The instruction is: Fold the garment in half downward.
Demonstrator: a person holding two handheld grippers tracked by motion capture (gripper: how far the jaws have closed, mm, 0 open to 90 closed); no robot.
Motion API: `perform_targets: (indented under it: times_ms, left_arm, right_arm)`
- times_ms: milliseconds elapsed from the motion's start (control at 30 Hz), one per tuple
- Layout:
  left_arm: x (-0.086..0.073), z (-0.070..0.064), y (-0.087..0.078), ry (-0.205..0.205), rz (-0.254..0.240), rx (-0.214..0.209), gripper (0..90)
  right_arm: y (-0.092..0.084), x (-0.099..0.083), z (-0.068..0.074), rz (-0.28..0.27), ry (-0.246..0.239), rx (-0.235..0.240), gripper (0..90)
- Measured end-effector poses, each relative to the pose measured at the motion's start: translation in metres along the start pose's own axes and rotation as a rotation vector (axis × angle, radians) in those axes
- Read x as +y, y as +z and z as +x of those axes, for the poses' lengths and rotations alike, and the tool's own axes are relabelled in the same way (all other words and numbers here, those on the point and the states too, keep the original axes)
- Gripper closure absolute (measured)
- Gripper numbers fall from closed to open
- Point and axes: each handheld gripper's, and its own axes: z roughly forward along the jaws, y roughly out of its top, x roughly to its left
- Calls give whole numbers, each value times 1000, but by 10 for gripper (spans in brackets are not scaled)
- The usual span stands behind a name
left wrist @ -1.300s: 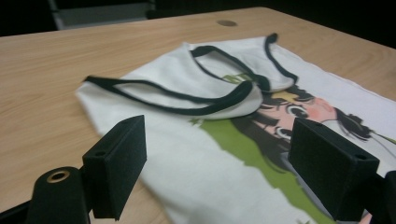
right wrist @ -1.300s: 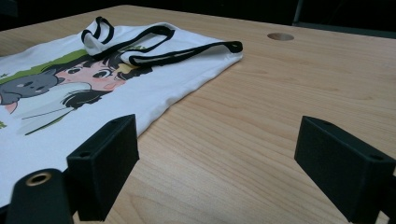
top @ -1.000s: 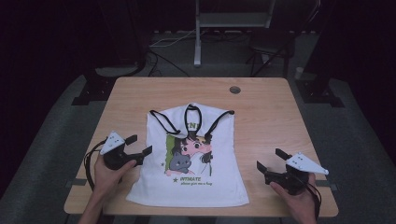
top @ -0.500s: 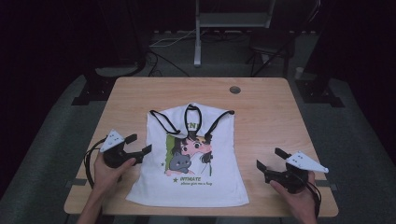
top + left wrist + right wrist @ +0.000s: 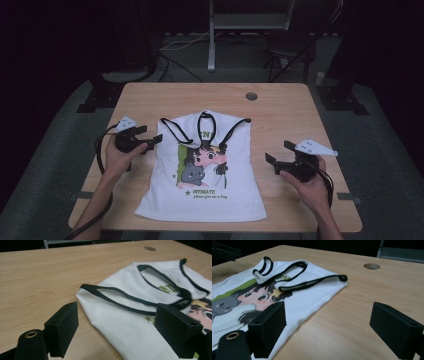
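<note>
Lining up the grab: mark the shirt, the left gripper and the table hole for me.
shirt (image 5: 210, 195), high view, white front below the print
left gripper (image 5: 152, 141), high view, midway between its open jaws
table hole (image 5: 251, 96), high view, its centre

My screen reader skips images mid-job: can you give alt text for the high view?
A white tank top with black trim and a cartoon print lies flat on a wooden table. The left gripper, jaws open, sits at its left edge; the right gripper, also open, waits apart on bare wood.
</note>
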Motion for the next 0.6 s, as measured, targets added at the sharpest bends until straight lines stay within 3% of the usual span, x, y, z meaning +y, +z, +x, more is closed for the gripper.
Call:
perform_targets:
  times_ms: [267, 600]
  left_arm:
    - [25, 15, 31, -3, 75, 12, 194]
    - [42, 34, 64, -17, 196, 21, 195]
  right_arm:
    - [38, 32, -18, 50, -18, 26, 131]
    - [102, 56, -43, 171, -29, 49, 148]
